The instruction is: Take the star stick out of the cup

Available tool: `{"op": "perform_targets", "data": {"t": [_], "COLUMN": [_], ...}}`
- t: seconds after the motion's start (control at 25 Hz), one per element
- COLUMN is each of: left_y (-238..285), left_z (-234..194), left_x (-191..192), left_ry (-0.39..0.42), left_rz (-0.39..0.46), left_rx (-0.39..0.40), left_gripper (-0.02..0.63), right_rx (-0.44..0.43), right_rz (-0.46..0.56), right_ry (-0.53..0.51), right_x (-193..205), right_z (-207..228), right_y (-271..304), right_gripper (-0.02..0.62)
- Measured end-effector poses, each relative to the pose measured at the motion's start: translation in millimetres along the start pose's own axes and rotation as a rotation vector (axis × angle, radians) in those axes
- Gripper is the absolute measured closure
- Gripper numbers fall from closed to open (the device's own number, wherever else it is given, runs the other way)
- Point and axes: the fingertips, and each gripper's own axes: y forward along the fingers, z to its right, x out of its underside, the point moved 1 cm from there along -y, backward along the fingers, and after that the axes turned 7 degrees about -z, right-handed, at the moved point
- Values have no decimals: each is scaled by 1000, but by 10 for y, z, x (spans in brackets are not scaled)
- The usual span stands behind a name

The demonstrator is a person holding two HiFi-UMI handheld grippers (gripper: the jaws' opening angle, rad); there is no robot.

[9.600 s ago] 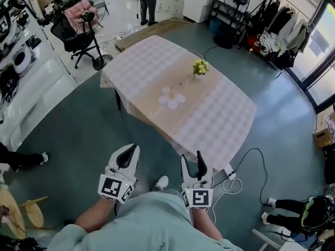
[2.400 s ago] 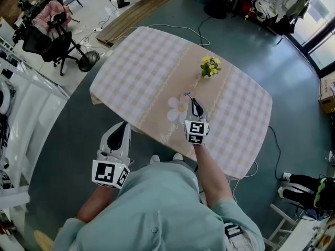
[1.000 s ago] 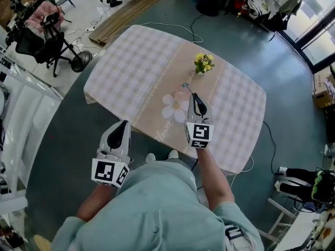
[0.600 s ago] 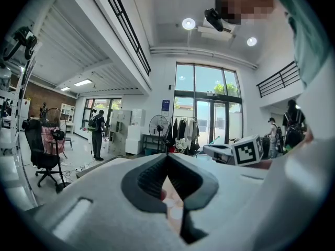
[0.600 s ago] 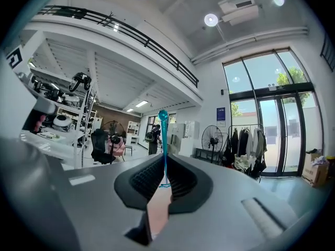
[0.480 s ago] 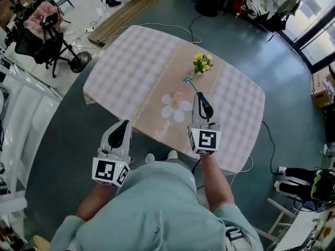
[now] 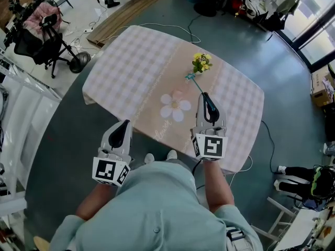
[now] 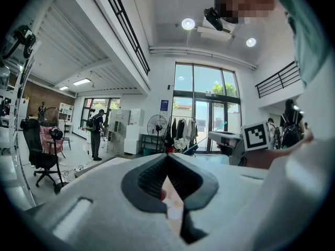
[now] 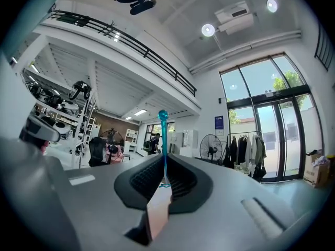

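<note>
**Star stick clear of the cup, pinched in the right gripper**

On the table (image 7: 125,61) we see two small containers. A little vase of yellow flowers (image 7: 201,63) stands at about 1 o'clock from the white flower-shaped mat (image 7: 171,107). At the mat's 1 o'clock edge sits a small pinkish cup (image 7: 180,94); it is too small for us to see inside.

The star stick (image 7: 197,85) is outside the cup, up in the air above the table. Its star end points towards 11 o'clock, near the vase. The right gripper (image 7: 205,97) has its jaws pressed together on the stick's lower end; in the right gripper view the teal shaft rises straight up from between the pads. The left gripper (image 7: 123,127) hangs off the table's near edge, at about 9 o'clock from the right one. Its jaws meet at the tips with nothing between them.

A pale checked cloth with a beige band down the middle covers the table. The floor (image 7: 78,140) around it is dark teal. An office chair (image 7: 36,41) stands at 10 o'clock, a clothes rack (image 7: 264,1) at 1 o'clock and a white cable (image 7: 157,26) trails past the far edge.
</note>
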Motion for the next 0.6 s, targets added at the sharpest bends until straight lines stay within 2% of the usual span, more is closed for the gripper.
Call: {"op": "perform_targets", "data": {"t": [0.28,0.6], "left_y": [22,35], "left_z": [34,34], "left_x": [-10,-9], "left_ry": [20,14], "left_rz": [-6,1], "left_rx": [16,18], "left_gripper": [601,601], "right_rx": [5,11], "right_rz": [54,66], "right_ry": [-17,-15], "right_x": [-326,-368], "right_z": [48,56], "right_y": [-102,-137], "right_gripper": [584,584]}}
